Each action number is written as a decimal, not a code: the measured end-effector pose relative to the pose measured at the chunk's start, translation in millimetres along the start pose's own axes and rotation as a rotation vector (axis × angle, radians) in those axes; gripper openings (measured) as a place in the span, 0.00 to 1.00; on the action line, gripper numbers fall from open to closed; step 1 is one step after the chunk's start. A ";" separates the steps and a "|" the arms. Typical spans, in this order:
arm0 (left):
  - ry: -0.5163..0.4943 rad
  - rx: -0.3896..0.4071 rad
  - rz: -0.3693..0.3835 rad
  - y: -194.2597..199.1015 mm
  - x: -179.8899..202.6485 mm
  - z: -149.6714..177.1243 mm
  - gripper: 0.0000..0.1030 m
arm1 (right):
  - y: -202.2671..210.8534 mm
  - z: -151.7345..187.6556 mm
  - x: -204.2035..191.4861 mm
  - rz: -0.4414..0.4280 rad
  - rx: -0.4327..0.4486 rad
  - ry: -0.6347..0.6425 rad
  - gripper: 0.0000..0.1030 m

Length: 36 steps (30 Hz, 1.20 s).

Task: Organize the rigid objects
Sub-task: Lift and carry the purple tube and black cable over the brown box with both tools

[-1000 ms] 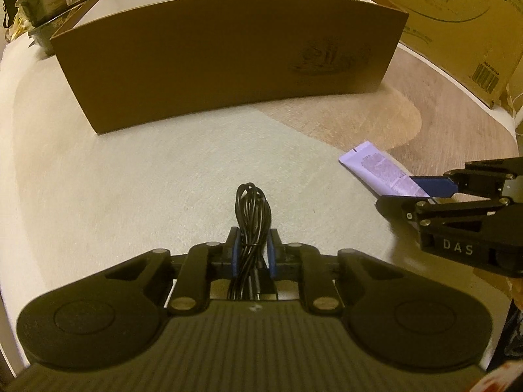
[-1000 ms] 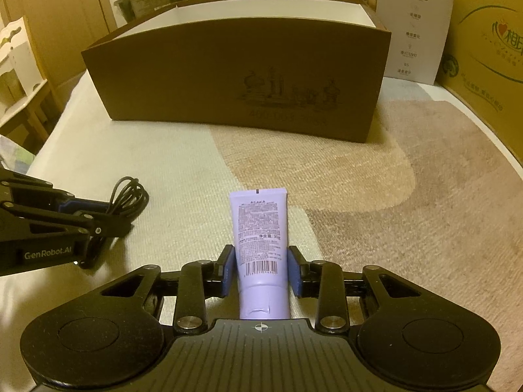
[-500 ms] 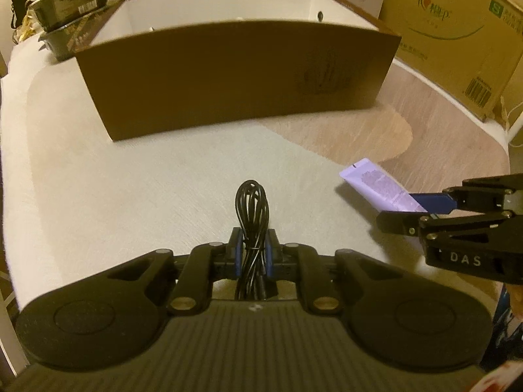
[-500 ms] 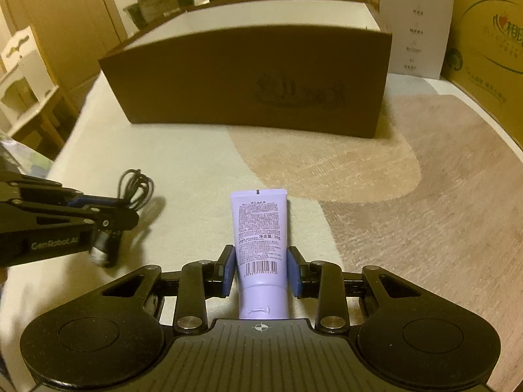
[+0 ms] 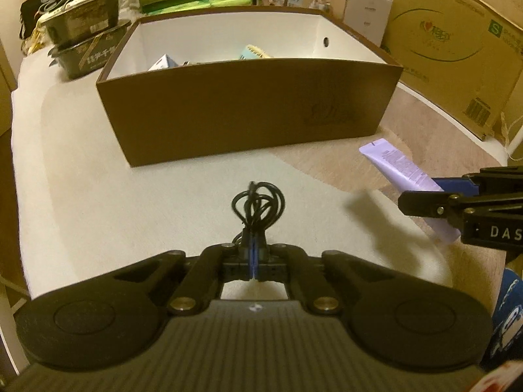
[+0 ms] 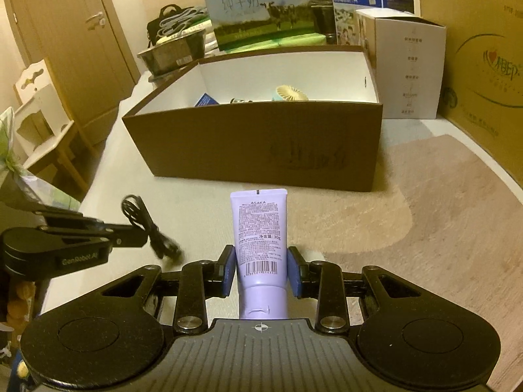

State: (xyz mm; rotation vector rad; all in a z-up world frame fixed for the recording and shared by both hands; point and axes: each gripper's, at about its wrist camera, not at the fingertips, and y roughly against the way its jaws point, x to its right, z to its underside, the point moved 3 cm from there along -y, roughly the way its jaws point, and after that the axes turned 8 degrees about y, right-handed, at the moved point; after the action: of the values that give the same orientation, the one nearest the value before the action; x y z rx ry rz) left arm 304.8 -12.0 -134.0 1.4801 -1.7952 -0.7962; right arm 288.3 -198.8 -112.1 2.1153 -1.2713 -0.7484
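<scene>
My left gripper (image 5: 253,254) is shut on a coiled black cable (image 5: 260,201) and holds it above the bed, in front of the open brown box (image 5: 248,114). The cable also shows in the right wrist view (image 6: 143,220), hanging from the left gripper (image 6: 130,235). My right gripper (image 6: 261,271) is shut on a purple tube (image 6: 260,228), cap end toward the camera. The tube (image 5: 402,166) and right gripper (image 5: 421,192) show at the right of the left wrist view. The box (image 6: 255,140) holds a small fan (image 6: 291,93) and a blue carton (image 6: 206,100).
Large cardboard cartons (image 5: 457,49) stand at the right. A white box (image 6: 405,65) and milk cartons (image 6: 258,9) stand behind the brown box. Dark trays (image 5: 85,42) are stacked at the back left. A wooden door (image 6: 75,49) and a small shelf (image 6: 42,124) are left of the bed.
Both grippers have risen with their loads, so the inside of the box has come into view. The cable now hangs lower from the left fingers.
</scene>
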 end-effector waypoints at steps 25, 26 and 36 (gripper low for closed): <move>-0.362 -0.065 0.015 -67.8 31.1 -2.9 0.25 | 5.1 16.5 48.2 0.069 -0.032 -0.137 0.33; -0.315 -0.064 0.004 -67.3 25.9 -4.4 0.22 | 4.9 17.1 48.1 0.069 -0.033 -0.138 0.33; -0.123 -0.134 0.020 -69.8 5.6 -4.2 0.23 | -3.8 18.1 40.0 0.050 -0.048 -0.128 0.33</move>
State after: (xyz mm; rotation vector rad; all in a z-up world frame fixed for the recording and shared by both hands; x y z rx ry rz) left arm 347.6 -29.5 -186.7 1.3506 -1.8051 -0.9971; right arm 293.7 -236.5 -134.2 2.0172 -1.3542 -0.8952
